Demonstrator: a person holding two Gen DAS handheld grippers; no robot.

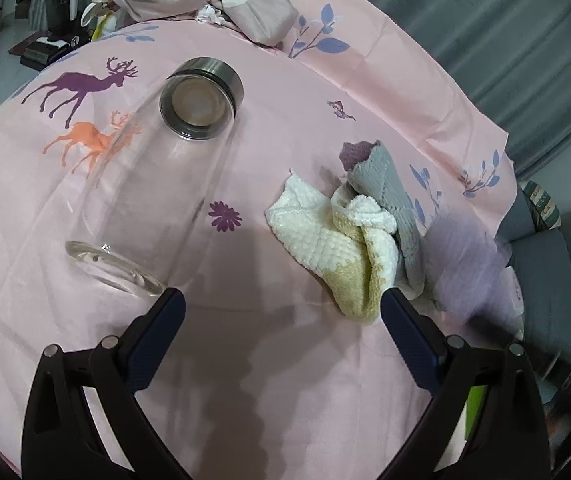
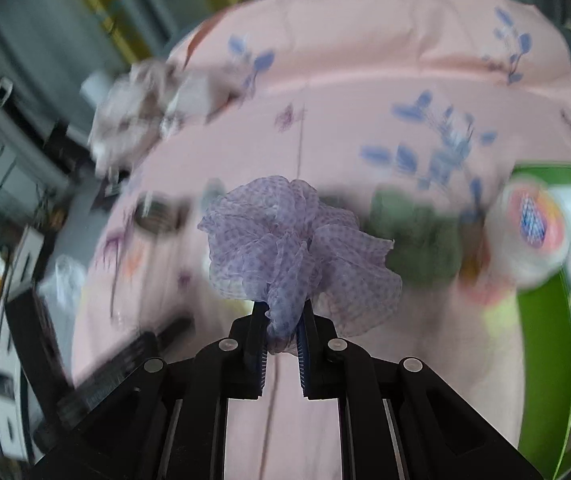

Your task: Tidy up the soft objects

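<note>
The right hand-held gripper point(image 2: 281, 322) is pinched shut on a lilac dotted mesh bath pouf point(image 2: 293, 248), which bunches out ahead of its fingertips and hangs clear of the pink printed bedsheet point(image 2: 365, 80) below. Only a thin tuft sits between the jaws, so the likeliest failure is the slippery netting sliding free if the swing is quick (the blurred background suggests fast motion). A second risk: the loose ruffles could snag on the rim of the green plastic bin point(image 2: 541, 320) lying ahead and to the right of that gripper, where a release would probably go.

The left hand-held gripper point(image 1: 283, 300) hovers wide open and empty above the sheet. Just ahead of its right finger lies a crumpled white and yellow waffle-weave cloth point(image 1: 337, 248), touching a folded grey cloth point(image 1: 385, 184). Ahead of its left finger rests a clear glass bottle with a steel cap point(image 1: 145, 184) on its side; a careless sweep toward the cloths might roll it
</note>
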